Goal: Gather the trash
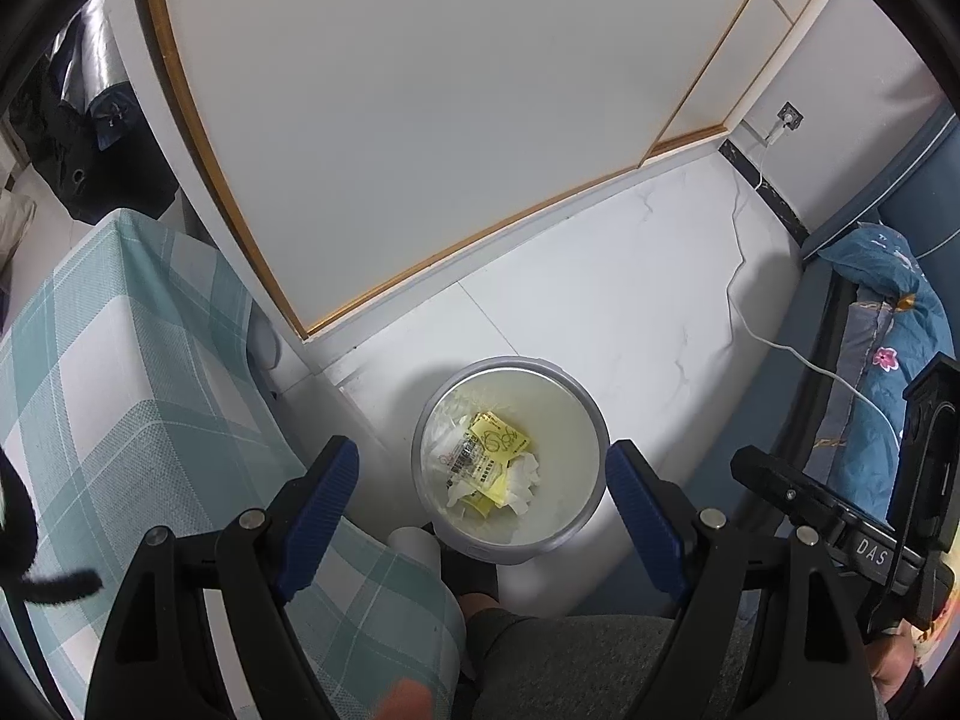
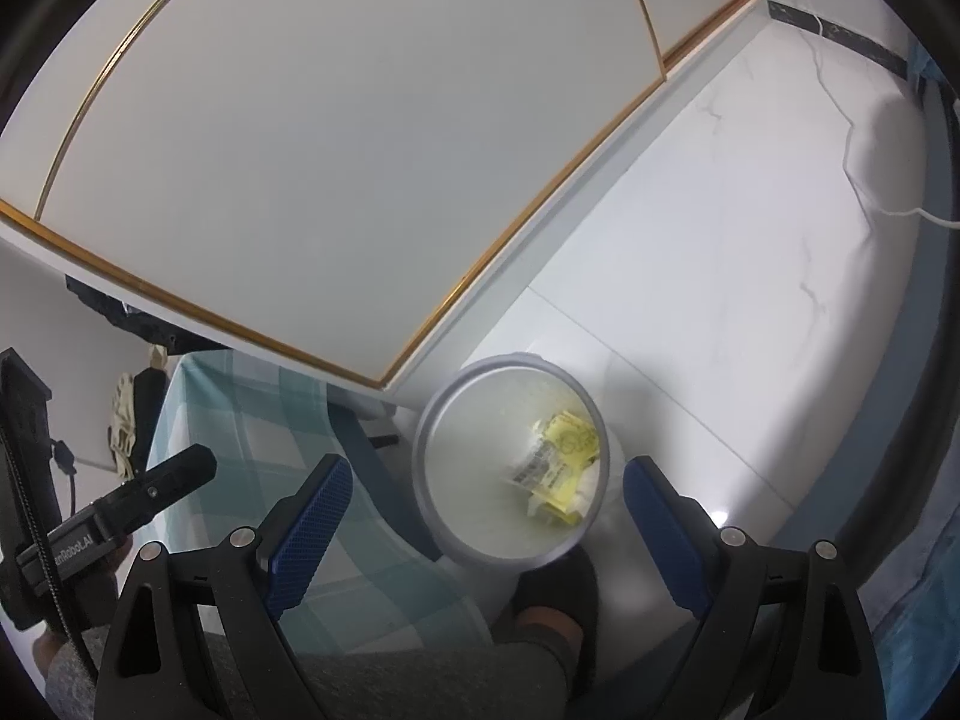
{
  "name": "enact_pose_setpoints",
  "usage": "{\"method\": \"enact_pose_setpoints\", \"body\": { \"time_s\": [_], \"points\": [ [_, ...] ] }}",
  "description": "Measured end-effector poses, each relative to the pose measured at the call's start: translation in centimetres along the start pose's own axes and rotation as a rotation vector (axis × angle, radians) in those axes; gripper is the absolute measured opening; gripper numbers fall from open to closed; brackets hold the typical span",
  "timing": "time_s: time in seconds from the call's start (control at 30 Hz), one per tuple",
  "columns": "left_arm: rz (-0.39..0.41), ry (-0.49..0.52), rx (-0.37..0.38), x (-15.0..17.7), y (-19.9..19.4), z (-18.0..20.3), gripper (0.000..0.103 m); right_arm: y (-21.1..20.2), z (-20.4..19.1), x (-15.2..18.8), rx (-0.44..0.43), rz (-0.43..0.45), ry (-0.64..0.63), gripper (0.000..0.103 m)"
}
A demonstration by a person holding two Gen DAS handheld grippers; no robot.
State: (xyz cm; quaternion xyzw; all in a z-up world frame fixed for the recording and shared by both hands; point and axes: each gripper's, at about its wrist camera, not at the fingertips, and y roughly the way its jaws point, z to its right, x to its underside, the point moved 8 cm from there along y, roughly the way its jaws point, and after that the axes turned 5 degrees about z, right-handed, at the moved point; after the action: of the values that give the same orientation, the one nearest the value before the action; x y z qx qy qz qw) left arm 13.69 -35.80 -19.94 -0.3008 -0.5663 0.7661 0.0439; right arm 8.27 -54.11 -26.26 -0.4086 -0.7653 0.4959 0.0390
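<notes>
A white marble-look tile floor (image 1: 600,276) runs between a tall white cabinet (image 1: 390,120) with thin gold trim, a table under a teal checked cloth (image 1: 120,360), and a bed with blue flowered bedding (image 1: 882,324), a white cable (image 1: 744,276) trailing across the tiles. On the floor by the table stands a round grey bin (image 1: 507,459), holding a crumpled yellow wrapper (image 1: 498,438), clear plastic and white tissue. The left gripper (image 1: 483,507) and the right gripper (image 2: 486,525) both hang above it, jaws wide apart and holding nothing.

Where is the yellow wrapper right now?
In both wrist views the yellow wrapper lies inside the trash bin on the floor, among white tissues, beside the checked tablecloth.
</notes>
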Motion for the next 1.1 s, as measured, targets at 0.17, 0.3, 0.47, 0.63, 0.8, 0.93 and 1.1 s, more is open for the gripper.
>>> {"method": "enact_pose_setpoints", "body": {
  "time_s": [0.17, 0.3, 0.47, 0.63, 0.8, 0.93, 1.1],
  "points": [
    [-0.003, -0.008, 0.007, 0.08, 0.20, -0.23, 0.082, 0.13, -0.04, 0.10, 0.004, -0.008, -0.013, 0.092],
    [-0.010, -0.011, 0.015, 0.09, 0.23, -0.25, 0.082, 0.12, -0.07, 0.07, 0.006, -0.005, -0.015, 0.092],
    [-0.013, -0.007, 0.016, -0.03, 0.17, -0.29, 0.082, 0.30, -0.04, 0.19, 0.012, -0.008, -0.019, 0.092],
    [-0.008, -0.012, 0.017, -0.13, 0.03, -0.27, 0.082, 0.49, -0.06, 0.28, 0.015, -0.010, -0.019, 0.092],
    [-0.007, -0.007, -0.005, 0.05, 0.23, -0.28, 0.082, 0.50, 0.15, 0.18, 0.016, -0.010, -0.015, 0.093],
    [-0.014, -0.012, -0.004, 0.16, 0.39, -0.34, 0.082, 0.55, 0.27, 0.15, 0.023, -0.013, -0.016, 0.093],
    [-0.011, -0.015, -0.003, 0.06, 0.40, -0.45, 0.082, 0.58, 0.35, 0.12, 0.024, -0.011, -0.011, 0.093]
  ]
}}
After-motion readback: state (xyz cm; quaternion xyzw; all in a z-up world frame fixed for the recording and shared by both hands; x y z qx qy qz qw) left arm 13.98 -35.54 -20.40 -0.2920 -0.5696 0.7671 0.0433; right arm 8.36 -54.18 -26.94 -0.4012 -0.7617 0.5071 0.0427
